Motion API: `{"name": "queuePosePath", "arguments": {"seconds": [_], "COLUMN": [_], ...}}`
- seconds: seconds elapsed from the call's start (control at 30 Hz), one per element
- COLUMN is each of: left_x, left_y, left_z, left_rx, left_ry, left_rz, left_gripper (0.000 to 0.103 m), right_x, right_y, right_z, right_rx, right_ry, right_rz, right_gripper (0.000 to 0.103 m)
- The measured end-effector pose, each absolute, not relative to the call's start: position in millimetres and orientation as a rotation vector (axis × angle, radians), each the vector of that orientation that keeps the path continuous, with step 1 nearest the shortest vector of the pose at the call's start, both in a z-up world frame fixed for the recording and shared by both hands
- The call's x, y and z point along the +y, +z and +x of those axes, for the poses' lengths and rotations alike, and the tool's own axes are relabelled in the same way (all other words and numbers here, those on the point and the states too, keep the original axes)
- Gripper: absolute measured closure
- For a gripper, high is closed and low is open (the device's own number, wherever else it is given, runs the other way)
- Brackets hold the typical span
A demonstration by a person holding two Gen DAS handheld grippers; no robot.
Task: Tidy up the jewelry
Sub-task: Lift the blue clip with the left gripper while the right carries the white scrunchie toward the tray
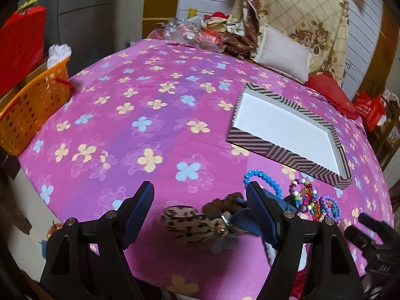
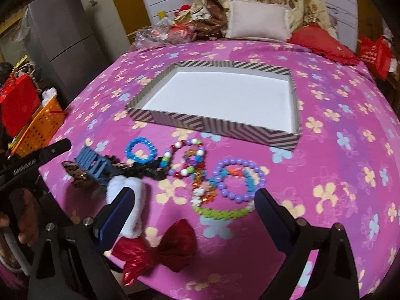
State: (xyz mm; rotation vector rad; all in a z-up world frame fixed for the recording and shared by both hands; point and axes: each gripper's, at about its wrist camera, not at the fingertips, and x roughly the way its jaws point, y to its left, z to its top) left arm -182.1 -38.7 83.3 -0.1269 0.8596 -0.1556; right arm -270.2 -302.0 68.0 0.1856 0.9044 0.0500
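In the left wrist view my left gripper is open low over a leopard-print scrunchie, with a brown scrunchie just beyond. A blue hair clip and a blue bead bracelet lie by its right finger. In the right wrist view my right gripper is open above a green bead bracelet and a purple one. A white fluffy scrunchie sits behind its left finger and a red bow below. The striped box stands beyond, white inside.
Everything lies on a pink flowered bedspread. A multicoloured bead bracelet lies between the blue and purple ones. An orange basket stands at the left edge. Pillows and bundled cloth are piled at the far end.
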Motion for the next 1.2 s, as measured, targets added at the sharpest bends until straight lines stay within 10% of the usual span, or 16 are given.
{"name": "queuePosePath", "arguments": {"seconds": [0.77, 0.9, 1.2], "left_x": [-79, -86, -94], "left_y": [77, 71, 75], "left_z": [-179, -175, -174], "left_rx": [1.013, 1.033, 1.003], "left_ry": [-0.428, -0.448, -0.514], "left_rz": [-0.103, -0.075, -0.068], "left_gripper": [0.034, 0.072, 0.095], "right_x": [-226, -224, -224], "right_y": [22, 16, 11], "right_z": [-254, -250, -247], "right_rx": [1.033, 1.034, 1.014], "right_ry": [0.282, 0.287, 0.354], "right_rz": [0.161, 0.158, 0.146], "right_gripper": [0.012, 0.021, 0.065]}}
